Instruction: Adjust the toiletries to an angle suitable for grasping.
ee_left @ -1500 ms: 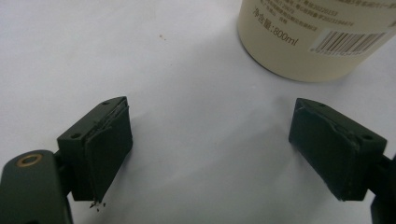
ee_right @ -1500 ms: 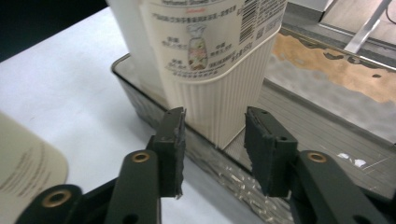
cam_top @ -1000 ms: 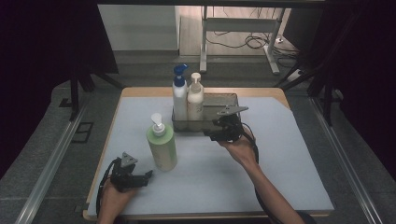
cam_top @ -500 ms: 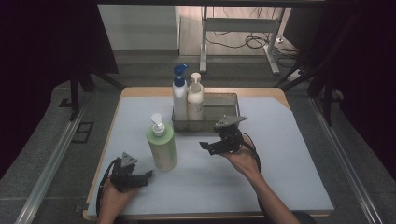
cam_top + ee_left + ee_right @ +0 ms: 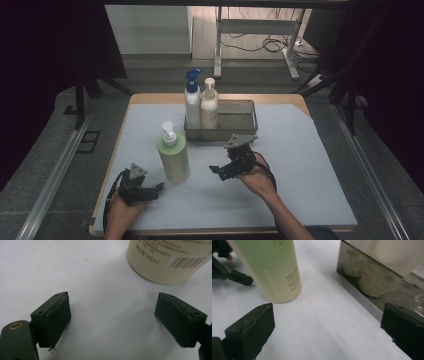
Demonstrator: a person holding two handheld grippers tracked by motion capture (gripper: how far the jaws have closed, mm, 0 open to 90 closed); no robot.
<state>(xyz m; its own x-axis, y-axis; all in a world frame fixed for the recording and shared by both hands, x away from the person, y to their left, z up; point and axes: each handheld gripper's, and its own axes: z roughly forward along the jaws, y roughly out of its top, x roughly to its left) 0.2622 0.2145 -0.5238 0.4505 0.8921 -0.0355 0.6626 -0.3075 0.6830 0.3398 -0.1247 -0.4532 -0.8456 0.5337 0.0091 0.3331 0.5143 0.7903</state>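
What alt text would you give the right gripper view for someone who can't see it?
The right hand-held gripper, open with nothing between its two black jaws, points over a white table cover. A pale green bottle stands ahead on the left, and the shiny wall of a metal tray runs along the right.

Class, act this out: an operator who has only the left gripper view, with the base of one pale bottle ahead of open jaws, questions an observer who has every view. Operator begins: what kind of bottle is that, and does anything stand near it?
Observer: It is a green pump bottle, upright on the white mat, apart from the rest.
Operator: What else is on the table?
Observer: A metal basket behind it holds two more pump bottles, a blue-capped bottle and a cream bottle, at its left end.
Operator: Where is the right gripper?
Observer: The right gripper is in front of the basket, jaws apart and holding nothing.
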